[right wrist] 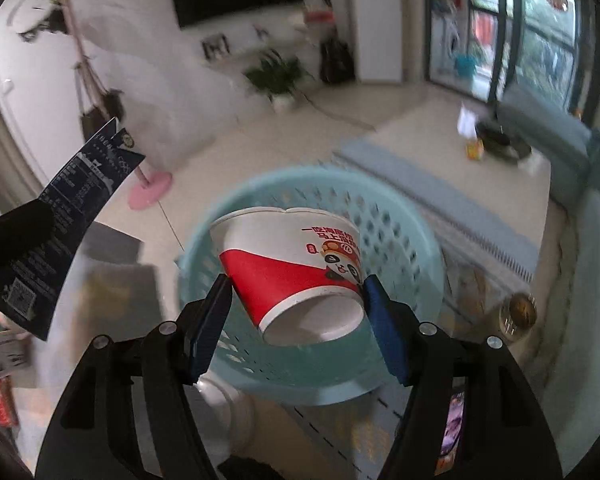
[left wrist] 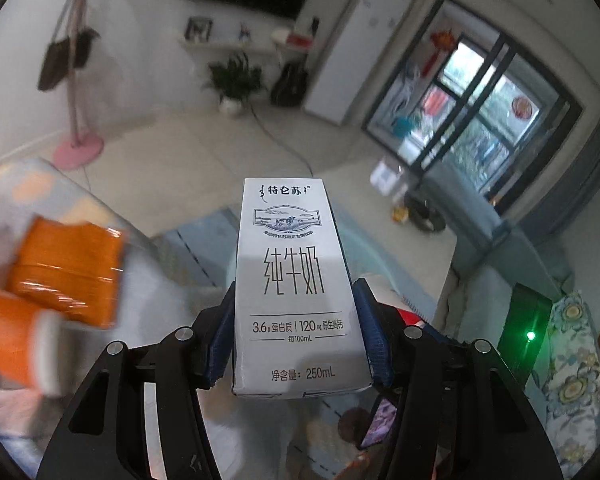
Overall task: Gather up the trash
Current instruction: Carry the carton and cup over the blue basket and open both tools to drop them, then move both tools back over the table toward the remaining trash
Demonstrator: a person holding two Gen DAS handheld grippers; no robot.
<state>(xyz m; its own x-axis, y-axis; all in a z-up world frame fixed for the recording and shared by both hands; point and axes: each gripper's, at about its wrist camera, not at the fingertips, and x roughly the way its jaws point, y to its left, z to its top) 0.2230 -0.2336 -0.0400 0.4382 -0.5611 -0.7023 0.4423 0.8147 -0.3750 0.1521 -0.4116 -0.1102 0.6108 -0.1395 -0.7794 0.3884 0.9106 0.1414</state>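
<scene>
My left gripper [left wrist: 294, 332] is shut on a white 250 mL milk carton [left wrist: 294, 280] with Chinese print, held upright above the floor. The carton's dark side [right wrist: 64, 232] shows at the left of the right wrist view. My right gripper [right wrist: 296, 304] is shut on a red and white paper cup [right wrist: 296, 264], tilted on its side, its squashed rim pointing away. The cup hangs right above a light blue perforated plastic basket [right wrist: 404, 240].
An orange wrapped object [left wrist: 66, 276] is blurred at the left. A pink-based coat stand [left wrist: 78, 148], potted plant [left wrist: 234, 80], TV and white cabinet stand at the far wall. A blue rug [right wrist: 432, 196], a grey sofa [left wrist: 472, 216] and small floor items lie to the right.
</scene>
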